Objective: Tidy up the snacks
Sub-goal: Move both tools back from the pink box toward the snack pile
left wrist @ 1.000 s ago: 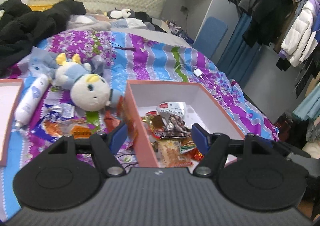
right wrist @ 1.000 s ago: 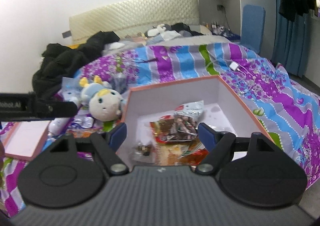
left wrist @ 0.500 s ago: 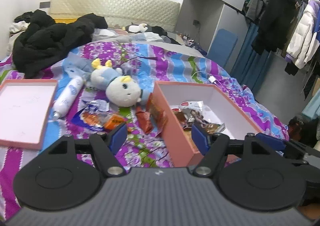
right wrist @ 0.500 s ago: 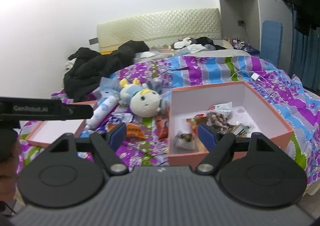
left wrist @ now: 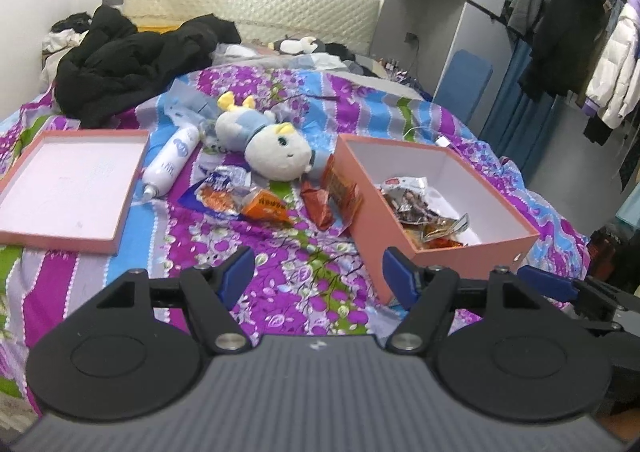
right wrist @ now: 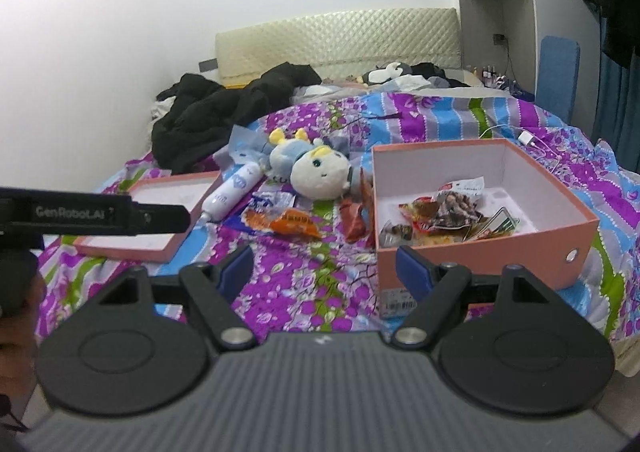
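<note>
A pink open box stands on the bed at right and holds several snack packets. Loose packets lie on the bedspread left of it: an orange one, a blue one, and red ones against the box wall. My left gripper is open and empty, low over the bedspread in front of the box. My right gripper is open and empty, also held back from the box.
The box's pink lid lies at left. A white bottle and a plush toy lie behind the loose packets. Black clothes are piled at the headboard. A charger cable lies behind the box. Hanging coats are at right.
Both grippers have pulled back and away from the box, so more of the bed shows. The left view has swung left to the loose packets and lid. Both stayed open and empty.
</note>
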### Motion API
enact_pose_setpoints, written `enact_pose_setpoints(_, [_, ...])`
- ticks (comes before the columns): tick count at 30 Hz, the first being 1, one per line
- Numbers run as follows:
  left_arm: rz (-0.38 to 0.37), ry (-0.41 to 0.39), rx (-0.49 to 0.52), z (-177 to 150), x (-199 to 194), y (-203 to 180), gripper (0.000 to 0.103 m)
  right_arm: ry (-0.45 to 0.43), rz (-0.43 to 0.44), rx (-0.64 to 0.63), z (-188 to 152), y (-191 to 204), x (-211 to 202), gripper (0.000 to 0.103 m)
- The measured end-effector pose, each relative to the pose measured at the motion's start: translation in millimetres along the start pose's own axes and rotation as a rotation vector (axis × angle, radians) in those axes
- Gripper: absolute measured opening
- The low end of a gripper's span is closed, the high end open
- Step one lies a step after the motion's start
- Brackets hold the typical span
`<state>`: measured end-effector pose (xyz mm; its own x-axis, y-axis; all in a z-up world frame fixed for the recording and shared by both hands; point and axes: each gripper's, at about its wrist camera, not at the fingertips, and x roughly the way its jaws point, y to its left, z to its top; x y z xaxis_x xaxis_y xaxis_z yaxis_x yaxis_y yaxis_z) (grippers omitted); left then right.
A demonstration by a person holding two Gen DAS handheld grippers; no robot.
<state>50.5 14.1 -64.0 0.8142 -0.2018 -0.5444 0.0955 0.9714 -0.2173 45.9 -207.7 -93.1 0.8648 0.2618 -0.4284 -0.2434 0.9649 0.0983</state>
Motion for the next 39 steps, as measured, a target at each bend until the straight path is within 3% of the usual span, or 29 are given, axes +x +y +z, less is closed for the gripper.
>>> enact_pose_setpoints(17, [0.041,0.044,-0.052,11.7,57.2,30.3,0.075,-0.007,-0.010,-0.033,-10.5,9.6,44.0,0.080])
enact_pose_setpoints(30, [0.109,0.071,-0.069,22.2,112.7,62.4,0.075,-0.064,0.025,-0.149,0.7,37.1,84.7,0.080])
enact_pose_setpoints(39, [0.131,0.079,-0.098,27.9,151.9,90.5,0.075,-0.033,0.044,-0.173,6.6,48.3,127.7,0.080])
